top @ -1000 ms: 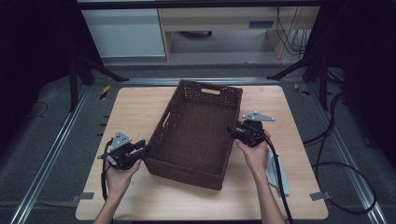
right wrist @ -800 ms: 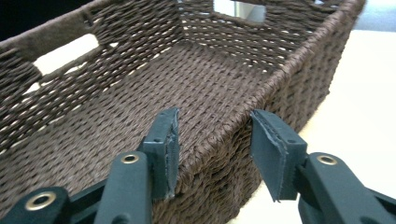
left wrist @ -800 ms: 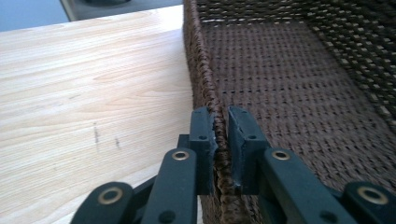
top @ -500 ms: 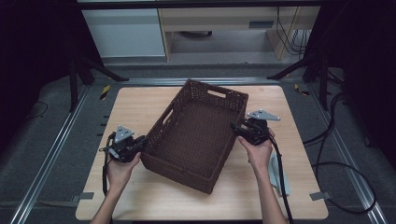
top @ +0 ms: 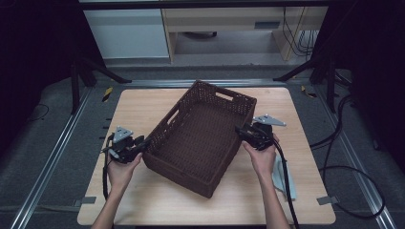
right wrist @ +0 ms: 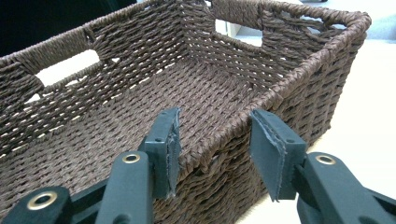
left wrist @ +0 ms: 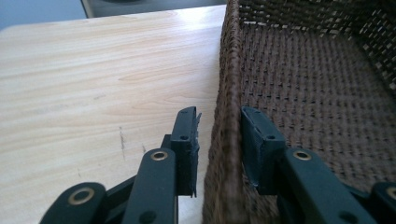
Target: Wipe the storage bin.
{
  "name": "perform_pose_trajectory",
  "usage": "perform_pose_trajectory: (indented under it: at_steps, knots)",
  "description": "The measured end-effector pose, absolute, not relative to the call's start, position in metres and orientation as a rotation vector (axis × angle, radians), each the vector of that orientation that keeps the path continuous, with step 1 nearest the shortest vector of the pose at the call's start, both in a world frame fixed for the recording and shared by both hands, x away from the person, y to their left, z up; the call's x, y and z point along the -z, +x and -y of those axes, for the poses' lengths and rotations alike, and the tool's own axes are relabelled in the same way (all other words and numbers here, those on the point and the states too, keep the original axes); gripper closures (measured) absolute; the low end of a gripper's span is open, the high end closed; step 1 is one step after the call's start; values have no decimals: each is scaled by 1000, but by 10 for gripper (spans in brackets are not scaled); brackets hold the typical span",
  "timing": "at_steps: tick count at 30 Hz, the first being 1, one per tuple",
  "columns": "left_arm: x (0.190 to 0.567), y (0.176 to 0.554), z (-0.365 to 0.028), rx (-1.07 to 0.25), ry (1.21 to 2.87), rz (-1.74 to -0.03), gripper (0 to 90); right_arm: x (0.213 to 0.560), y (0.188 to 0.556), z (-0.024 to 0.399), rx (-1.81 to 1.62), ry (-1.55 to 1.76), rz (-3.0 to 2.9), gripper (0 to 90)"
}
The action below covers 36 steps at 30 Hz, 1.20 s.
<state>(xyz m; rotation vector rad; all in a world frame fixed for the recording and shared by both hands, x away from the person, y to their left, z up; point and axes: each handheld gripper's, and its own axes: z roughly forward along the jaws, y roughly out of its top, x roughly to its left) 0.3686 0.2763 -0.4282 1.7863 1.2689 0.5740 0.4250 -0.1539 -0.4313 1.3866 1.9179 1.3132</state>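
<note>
Both my grippers — left (top: 141,144), right (top: 240,133) — straddle the basket (top: 200,138) rim, jaws slack (left just loosened) — lift now and it slips.

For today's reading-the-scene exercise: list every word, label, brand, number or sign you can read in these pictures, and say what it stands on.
There is no readable text.
The woven basket bears no label or print.
The wooden table shows bare grain.
The left gripper and right gripper carry no markings on their black jaws.
The small plate on the cabinet behind the table is too blurred to read.
</note>
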Motion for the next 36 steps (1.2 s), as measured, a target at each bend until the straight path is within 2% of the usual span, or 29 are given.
perform_pose_trajectory:
  at_steps: [5, 10, 16, 21, 28, 33, 36]
  knots:
    - [427, 364, -278, -572, 1792, -1268, 671, 429, 418, 151, -1280, 1386, -1919, 534]
    - [428, 370, -275, -573, 1822, -1284, 756, 430, 413, 151, -1292, 1359, -1917, 521]
    - [428, 379, -276, -584, 1826, -1302, 753, 427, 419, 157, -1296, 1341, -1876, 495]
    - [429, 388, -277, -590, 1809, -1320, 733, 427, 429, 164, -1246, 1359, -1868, 444]
    - [427, 390, -273, -628, 1822, -1332, 705, 431, 434, 164, -1257, 1385, -1879, 445]
    - [420, 379, -276, -656, 1754, -1335, 579, 430, 430, 165, -1256, 1402, -1878, 450]
    - [414, 368, -277, -677, 1749, -1320, 544, 430, 425, 164, -1249, 1406, -1871, 448]
